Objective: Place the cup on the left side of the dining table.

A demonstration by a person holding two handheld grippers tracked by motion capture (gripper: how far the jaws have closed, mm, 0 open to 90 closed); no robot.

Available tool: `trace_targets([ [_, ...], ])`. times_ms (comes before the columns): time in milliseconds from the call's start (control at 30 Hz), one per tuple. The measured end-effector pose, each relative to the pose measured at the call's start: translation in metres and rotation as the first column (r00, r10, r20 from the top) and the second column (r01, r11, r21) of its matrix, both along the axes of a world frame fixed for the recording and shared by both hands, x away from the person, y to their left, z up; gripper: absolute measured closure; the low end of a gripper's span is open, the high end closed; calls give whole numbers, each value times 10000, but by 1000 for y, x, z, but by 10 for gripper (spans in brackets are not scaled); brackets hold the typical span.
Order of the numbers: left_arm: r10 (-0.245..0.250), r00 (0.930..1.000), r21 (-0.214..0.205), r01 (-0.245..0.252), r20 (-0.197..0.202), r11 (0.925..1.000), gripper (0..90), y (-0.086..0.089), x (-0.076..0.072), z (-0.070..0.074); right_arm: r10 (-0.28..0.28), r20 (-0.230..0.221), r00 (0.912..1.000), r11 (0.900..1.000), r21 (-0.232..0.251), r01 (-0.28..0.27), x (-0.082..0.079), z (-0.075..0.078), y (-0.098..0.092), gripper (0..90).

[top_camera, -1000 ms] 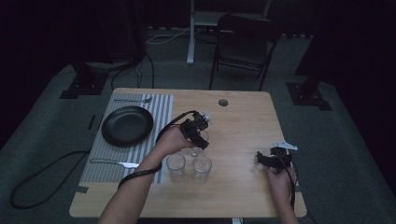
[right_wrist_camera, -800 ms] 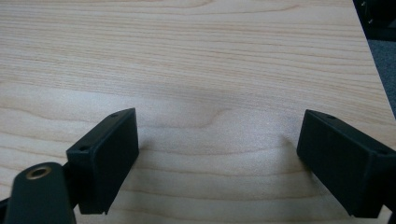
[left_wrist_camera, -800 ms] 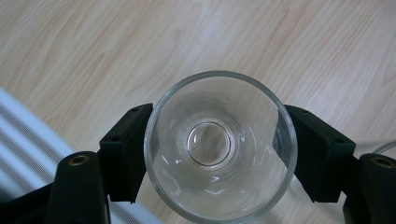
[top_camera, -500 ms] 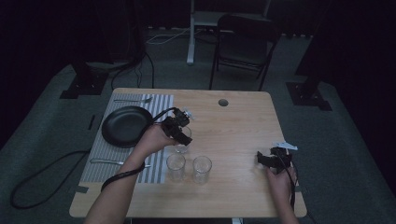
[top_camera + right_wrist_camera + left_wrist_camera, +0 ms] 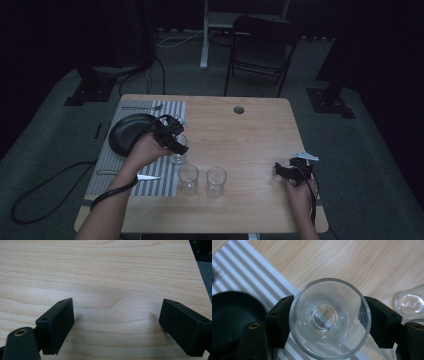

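Left gripper view had the left tool clenched on a clear glass, one black pad on each side of its wall, mouth facing the camera; grip sat on smooth curved glass, so it could slip or twist out if squeezed unevenly; high view put that glass at the edge of the striped mat, just beside the black plate; risk of clipping the plate rim on the way down; mat edge under the base could leave it tilted and tip it; two other glasses stood near on the surface, a wide swing could knock them; right tool released, jaws wide apart, resting at the right edge, holding nothing.
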State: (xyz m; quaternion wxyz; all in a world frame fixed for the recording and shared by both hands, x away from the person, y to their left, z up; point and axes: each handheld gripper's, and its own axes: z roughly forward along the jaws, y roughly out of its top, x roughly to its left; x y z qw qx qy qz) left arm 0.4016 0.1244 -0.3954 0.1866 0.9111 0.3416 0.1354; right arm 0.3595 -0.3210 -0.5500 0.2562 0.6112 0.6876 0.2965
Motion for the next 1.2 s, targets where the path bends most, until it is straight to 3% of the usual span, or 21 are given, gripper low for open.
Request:
trace_targets([
  [667,1072,9941,5,-1072,-176,9942,293,47,-4,-11,6,1,10000,10000,-5,-6,0,0,0,123],
  [1000,1583,9856,-68,-1590,-602,9873,293,74,-1,-31,3,-9,10000,10000,-3,-4,0,0,0,123],
  [1100,1759,9820,-578,-1800,-686,9820,293,81,0,-33,3,-8,10000,10000,-3,-3,0,0,0,123],
  [1200,1844,9803,-668,-1891,-709,9797,292,83,0,-34,-4,-9,10000,10000,-2,4,0,0,0,123],
])
